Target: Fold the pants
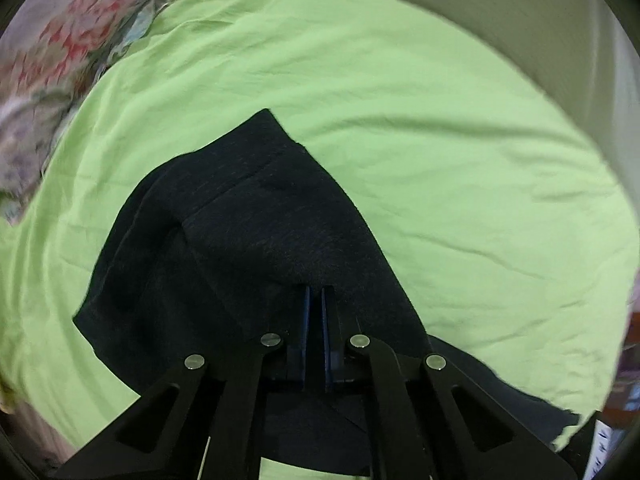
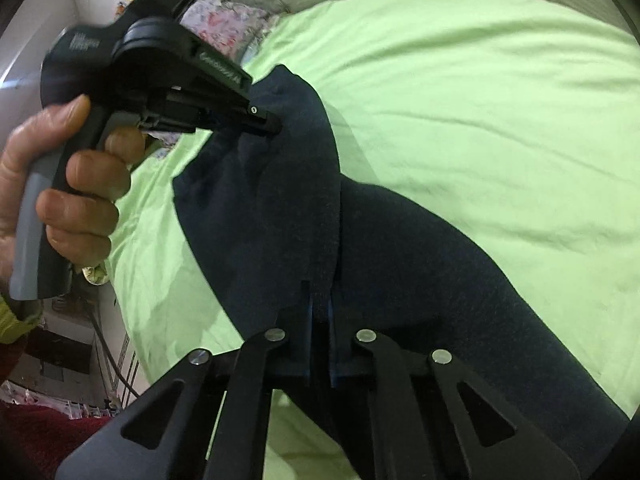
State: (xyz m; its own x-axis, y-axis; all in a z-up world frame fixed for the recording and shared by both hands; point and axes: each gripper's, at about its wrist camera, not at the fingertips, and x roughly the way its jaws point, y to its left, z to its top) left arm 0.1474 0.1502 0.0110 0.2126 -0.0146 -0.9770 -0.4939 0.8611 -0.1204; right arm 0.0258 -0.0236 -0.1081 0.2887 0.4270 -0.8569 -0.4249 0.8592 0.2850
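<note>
Right gripper (image 2: pixel 319 300) pinched tight on a fold of the dark pants (image 2: pixel 400 240), which lie on the green sheet (image 2: pixel 480 100), and beyond it the left gripper (image 2: pixel 276 124), in a person's hand (image 2: pixel 76 184), nipped shut on the same pants' far edge.

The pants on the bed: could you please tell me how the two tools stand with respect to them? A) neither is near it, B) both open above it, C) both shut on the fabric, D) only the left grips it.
C: the left tool and the right tool each pinch dark fabric of the pants between closed fingers, over the green sheet.
</note>
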